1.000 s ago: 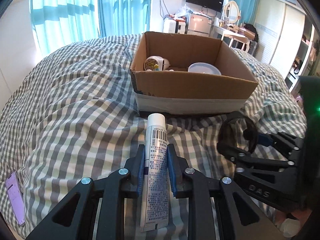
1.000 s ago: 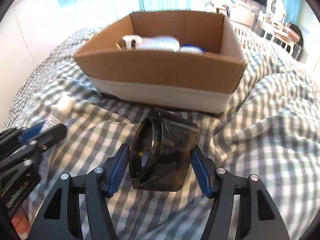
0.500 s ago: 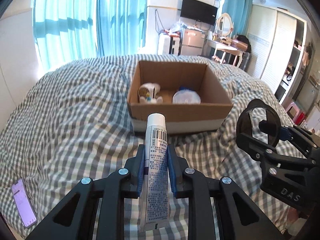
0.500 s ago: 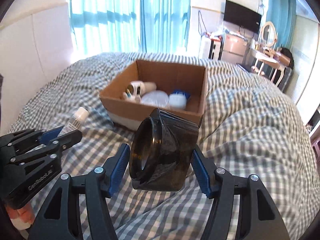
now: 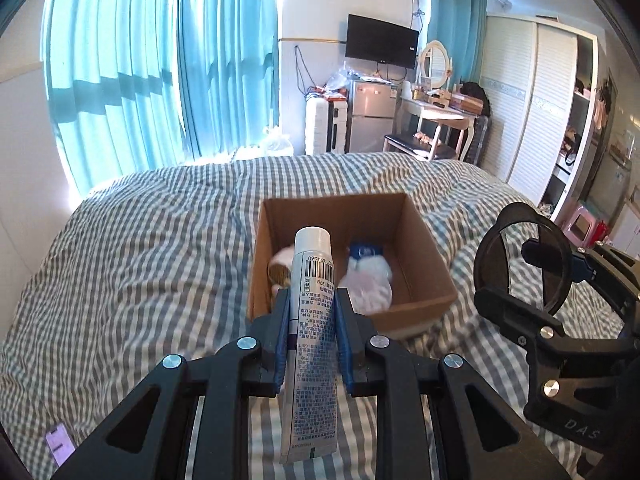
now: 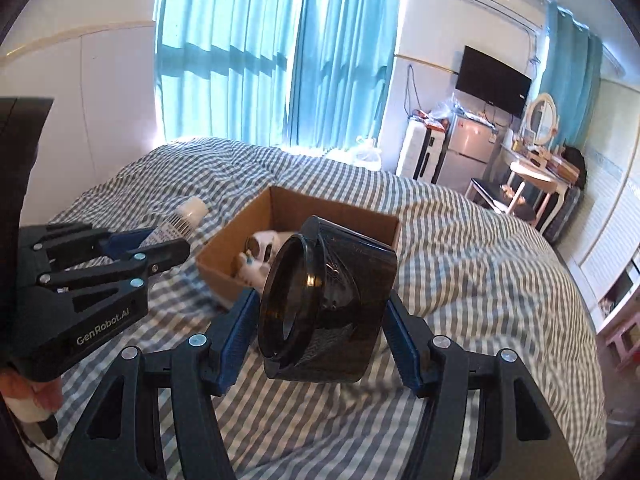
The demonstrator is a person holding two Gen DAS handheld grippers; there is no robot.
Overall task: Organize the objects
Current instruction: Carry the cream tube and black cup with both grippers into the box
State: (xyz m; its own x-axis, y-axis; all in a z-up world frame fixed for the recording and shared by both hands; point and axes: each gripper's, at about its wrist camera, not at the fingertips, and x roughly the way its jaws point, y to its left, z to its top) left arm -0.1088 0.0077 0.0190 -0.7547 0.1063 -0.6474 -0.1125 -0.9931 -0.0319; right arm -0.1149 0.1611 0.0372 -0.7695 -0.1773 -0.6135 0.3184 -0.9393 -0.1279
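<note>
My left gripper (image 5: 311,312) is shut on a white tube (image 5: 311,344) with a barcode and holds it high above the bed, in front of the open cardboard box (image 5: 424,304). My right gripper (image 6: 320,312) is shut on a dark translucent container (image 6: 324,304) with a round rim, also lifted. The container shows in the left wrist view (image 5: 520,264) to the right of the box. The tube shows in the right wrist view (image 6: 180,222) at the left. The box (image 6: 232,248) holds a white jar (image 5: 370,276) with a blue lid and a small white toy (image 6: 262,246).
The box sits on a grey checked duvet (image 5: 140,260) covering the bed. A phone (image 5: 59,444) lies on the bed at the near left. Blue curtains, a fridge, a dressing table and a wardrobe stand beyond the bed.
Both grippers have risen well above the bed with their objects held. The box now looks smaller and lower, with its inside in view.
</note>
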